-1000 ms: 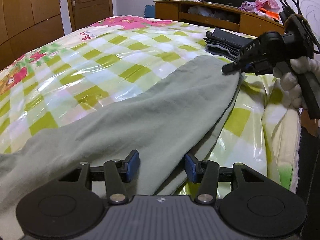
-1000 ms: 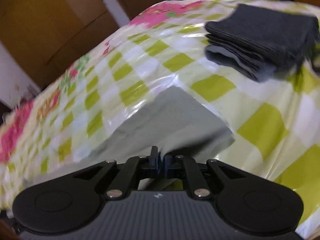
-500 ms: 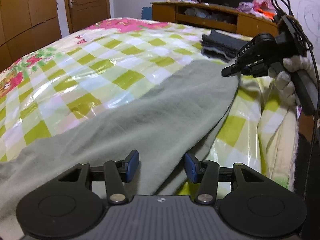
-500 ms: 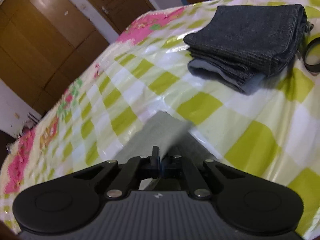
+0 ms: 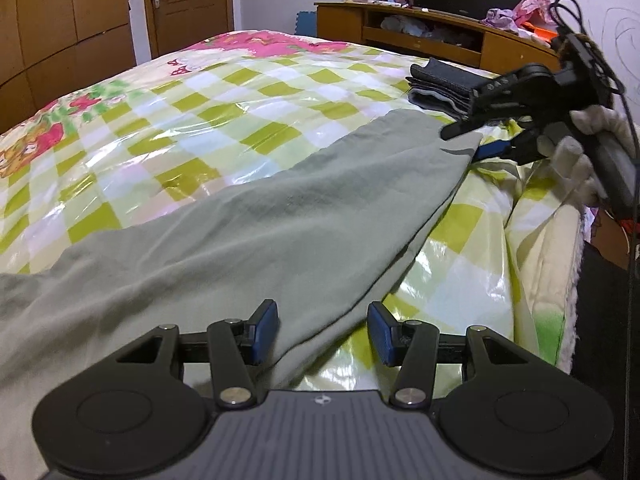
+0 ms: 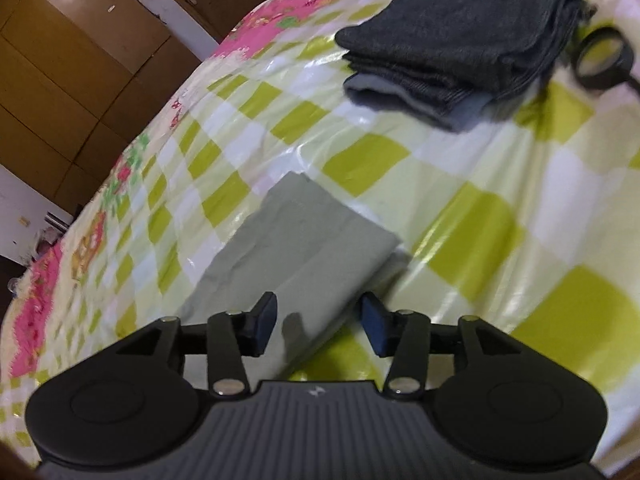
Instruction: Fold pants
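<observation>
Room: bedroom with wooden wardrobe doors [image 5: 76,20] and a low cabinet [image 5: 432,40] beyond the bed [image 5: 192,120], which wears a glossy green-checked cover.
Pants: grey-green pants [image 5: 280,232] lie flat and stretched along the bed, from under the left gripper [image 5: 323,334] away to the right gripper [image 6: 319,326].
Handling: judged light, soft and limp; the cover looks slick, so the cloth may slide when tugged.
Where to grip: probably the hem corners and the folded edge, pinching both layers.
Left gripper: jaws about half open, the pants' near edge between the pads, not pinched.
Right gripper: jaws opening, the leg end [image 6: 304,236] lies between and ahead of them, not gripped; a gloved hand [image 5: 580,156] carries it.
Beyond the right gripper: folded dark garment [image 6: 464,40], apart from the pants; black ring-shaped object [image 6: 604,58] just beside it.
Containers: cabinet shelf holds cloth, too small to identify.
</observation>
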Demonstrator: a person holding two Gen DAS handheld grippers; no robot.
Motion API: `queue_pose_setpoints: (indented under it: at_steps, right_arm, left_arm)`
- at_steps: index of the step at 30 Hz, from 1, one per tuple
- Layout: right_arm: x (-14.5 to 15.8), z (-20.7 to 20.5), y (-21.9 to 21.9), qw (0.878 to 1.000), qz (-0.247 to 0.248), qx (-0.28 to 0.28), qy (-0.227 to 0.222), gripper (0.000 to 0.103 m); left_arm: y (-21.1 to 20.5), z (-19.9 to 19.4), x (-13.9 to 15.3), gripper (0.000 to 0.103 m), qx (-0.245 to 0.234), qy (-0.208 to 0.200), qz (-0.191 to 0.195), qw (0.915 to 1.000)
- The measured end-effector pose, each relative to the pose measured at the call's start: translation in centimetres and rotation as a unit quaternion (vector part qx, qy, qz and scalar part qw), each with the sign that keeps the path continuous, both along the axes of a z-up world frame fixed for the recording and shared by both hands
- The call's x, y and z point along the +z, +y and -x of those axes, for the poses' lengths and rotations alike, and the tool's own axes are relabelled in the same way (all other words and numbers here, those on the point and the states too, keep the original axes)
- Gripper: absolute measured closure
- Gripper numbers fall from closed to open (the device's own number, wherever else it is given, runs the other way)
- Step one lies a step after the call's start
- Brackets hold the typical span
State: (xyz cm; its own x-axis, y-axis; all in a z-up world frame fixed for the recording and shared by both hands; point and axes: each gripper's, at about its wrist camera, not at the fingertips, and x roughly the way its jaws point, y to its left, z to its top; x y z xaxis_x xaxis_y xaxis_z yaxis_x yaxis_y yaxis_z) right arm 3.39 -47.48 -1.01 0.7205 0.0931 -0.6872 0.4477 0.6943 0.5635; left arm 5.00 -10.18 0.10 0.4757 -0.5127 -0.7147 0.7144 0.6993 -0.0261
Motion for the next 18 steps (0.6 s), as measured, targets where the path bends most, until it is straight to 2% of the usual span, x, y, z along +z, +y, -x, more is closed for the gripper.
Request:
queue_pose_setpoints:
  at_steps: [2,3,4,5,6,8,12,16,18]
  right_arm:
    - [-0.4,-0.6,0.0,1.0,-0.022,0.004,-0.009,0.055]
    - [-0.7,-0.9,0.0,1.0,-0.028,0.001,-0.009,0.059]
    - [-0.9,-1.2,0.1,1.0,-0.03,-0.001,-0.008,0.067]
    - [-1.0,-1.4,0.2,1.0,-0.028,-0.002,-0.007,0.089]
    - [-1.2,-1.6,0.2,0.999,-0.032,-0.005,-0.004,0.097]
    - [-1.6,-1.7,-0.1,0.998,-0.059,-0.013,-0.005,0.099]
    - [-0.8,-0.9,-1.8,0.997,-0.06,-0.04,-0.032,0.1]
    - [0.1,-0.9,-2.4,0.998,0.011,-0.049,-0.022,0.099]
    - [-0.1,-1.4,-2.2,0.999,0.019,-0.03,-0.001,0.094]
  left_arm:
    - [0.2,0.2,-0.1,0.042,0.001,-0.002,-0.006,1.0]
    - [0.2,0.2,-0.1,0.042,0.002,-0.005,-0.012,0.9999]
    - [0.3,0.3,-0.1,0.042,0.002,-0.008,-0.019,0.9998]
    - [0.5,0.3,0.0,0.042,0.002,-0.01,-0.022,0.9997]
    - [0.9,0.3,0.2,0.042,0.003,-0.01,-0.022,0.9997]
    - [1.8,0.4,0.8,0.042,0.01,-0.012,-0.024,0.9996]
    - [3.1,0.5,1.7,0.041,0.024,-0.005,-0.007,0.9997]
    - [3.0,0.7,1.0,0.041,0.024,0.004,-0.011,0.9997]
    - [3.2,0.9,1.1,0.041,0.022,0.006,-0.004,0.9997]
